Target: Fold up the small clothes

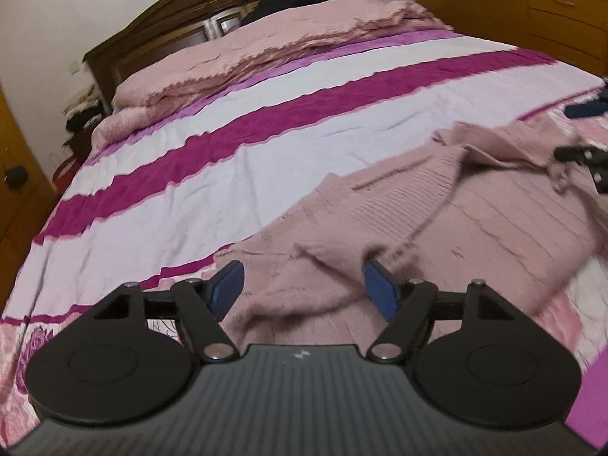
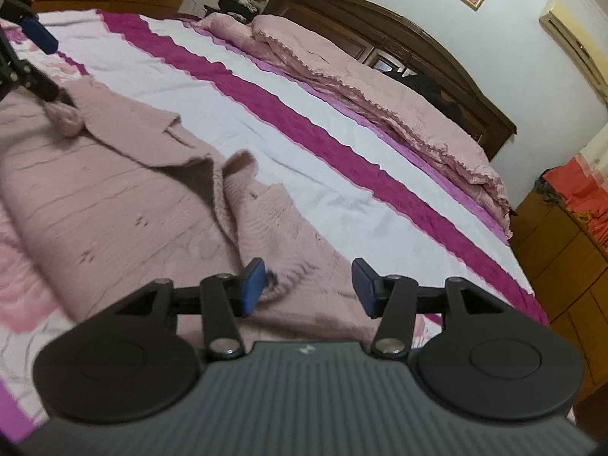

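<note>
A dusty-pink knit sweater (image 1: pixel 475 220) lies spread and partly folded on the striped bedspread, a sleeve laid across its body. My left gripper (image 1: pixel 304 288) is open, its blue pads either side of a rumpled edge of the sweater, gripping nothing. My right gripper (image 2: pixel 308 285) is open too, low over the sweater's (image 2: pixel 114 197) near edge, with a fold of knit against the left pad. The right gripper also shows at the right edge of the left wrist view (image 1: pixel 585 129). The left gripper shows at the top left of the right wrist view (image 2: pixel 34 60).
The bed (image 1: pixel 266 121) has white and magenta stripes, with a folded pink quilt (image 2: pixel 380 87) by the dark wooden headboard (image 2: pixel 418 38). Wooden cabinets (image 2: pixel 562 250) stand beside the bed.
</note>
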Motion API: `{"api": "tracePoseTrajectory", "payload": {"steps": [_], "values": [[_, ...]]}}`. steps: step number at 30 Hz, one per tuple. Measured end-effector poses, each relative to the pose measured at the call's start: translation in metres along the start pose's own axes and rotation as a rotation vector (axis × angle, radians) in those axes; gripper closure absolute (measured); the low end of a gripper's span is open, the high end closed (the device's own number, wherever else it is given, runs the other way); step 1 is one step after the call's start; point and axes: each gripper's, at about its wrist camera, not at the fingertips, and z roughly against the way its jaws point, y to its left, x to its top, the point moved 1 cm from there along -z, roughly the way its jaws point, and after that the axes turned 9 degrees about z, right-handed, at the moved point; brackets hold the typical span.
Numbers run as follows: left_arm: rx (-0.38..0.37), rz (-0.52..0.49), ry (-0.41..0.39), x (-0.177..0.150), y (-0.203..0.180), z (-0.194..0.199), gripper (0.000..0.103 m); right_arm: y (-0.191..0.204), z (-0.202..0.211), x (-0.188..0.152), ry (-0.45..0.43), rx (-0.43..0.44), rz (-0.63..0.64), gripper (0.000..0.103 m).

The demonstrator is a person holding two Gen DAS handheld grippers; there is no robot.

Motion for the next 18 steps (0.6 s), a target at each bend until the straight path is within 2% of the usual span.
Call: {"api": "tracePoseTrajectory", "payload": {"steps": [6,11,16,18], "values": [[-0.059,-0.05,-0.007,-0.014,-0.014,0.021,0.026,-0.007,0.011,-0.017,0.004,0.024,0.031,0.05],[-0.06,-0.133,0.02,-0.021,-0.032,0.005,0.026,-0.005,-0.001,-0.025,0.034,0.029,0.066,0.05],[-0.053,-0.093,0.055,-0.016,-0.031,-0.028,0.026,0.001,-0.022,-0.021,0.025,0.016,0.133,0.05],[-0.061,-0.056,0.058,-0.014,-0.026,-0.038,0.029,0.007,-0.029,-0.02,0.008,0.026,0.177,0.05]]}}
